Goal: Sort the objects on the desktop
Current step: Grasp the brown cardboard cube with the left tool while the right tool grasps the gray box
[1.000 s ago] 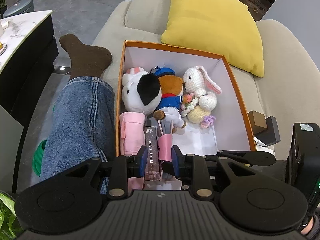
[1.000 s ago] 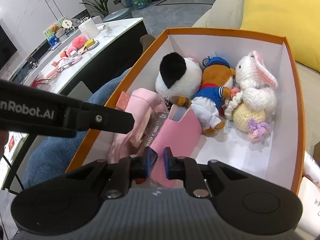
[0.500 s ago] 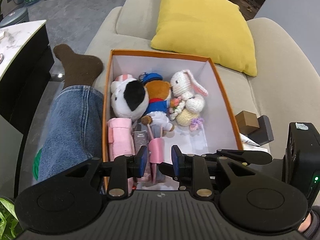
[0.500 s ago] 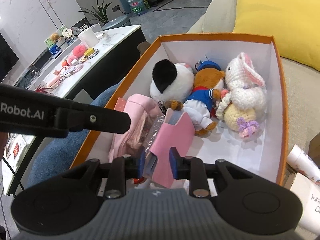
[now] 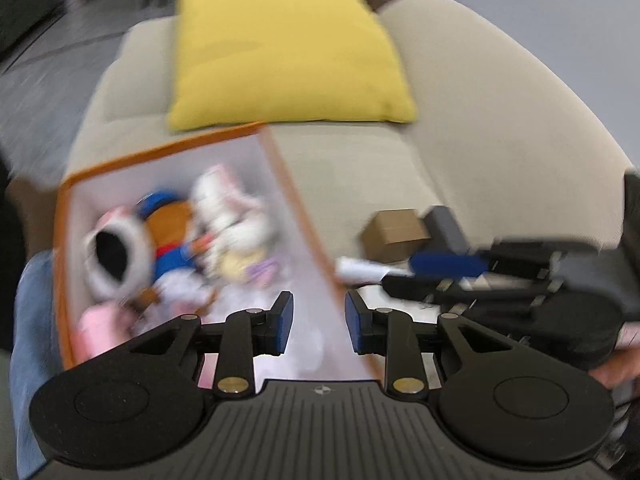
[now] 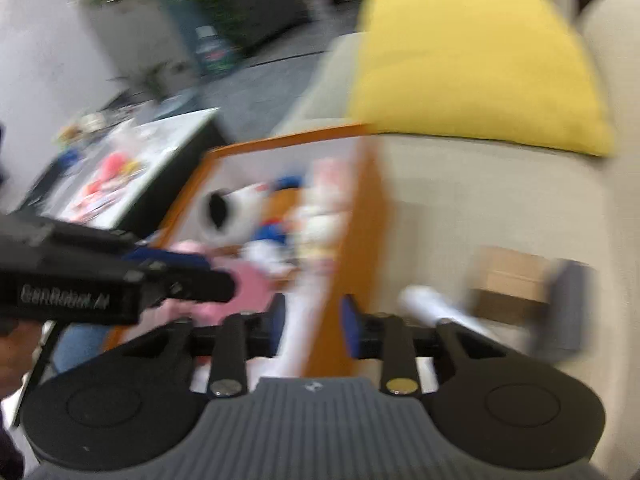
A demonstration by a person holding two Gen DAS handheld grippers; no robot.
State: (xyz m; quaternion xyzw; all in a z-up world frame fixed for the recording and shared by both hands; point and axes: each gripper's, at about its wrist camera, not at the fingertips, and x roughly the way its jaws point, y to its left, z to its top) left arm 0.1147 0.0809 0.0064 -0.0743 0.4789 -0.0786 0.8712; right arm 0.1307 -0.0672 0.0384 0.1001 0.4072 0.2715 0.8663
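Several plush toys already lie inside the orange-rimmed white cardboard box on the sofa; right of the box, a small brown carton and white tube remain unsorted, with both the left tool and right tool spread and empty.

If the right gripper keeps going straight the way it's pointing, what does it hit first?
Probably the right-hand wall of the orange box, which sits between the open fingers of the right gripper; blur leaves depth unclear.

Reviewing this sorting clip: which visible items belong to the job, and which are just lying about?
Job:
orange box
plush toys inside it
brown box, dark block and white tube on the sofa
left gripper, right gripper, both open

Lying about:
yellow cushion
sofa
side-table clutter
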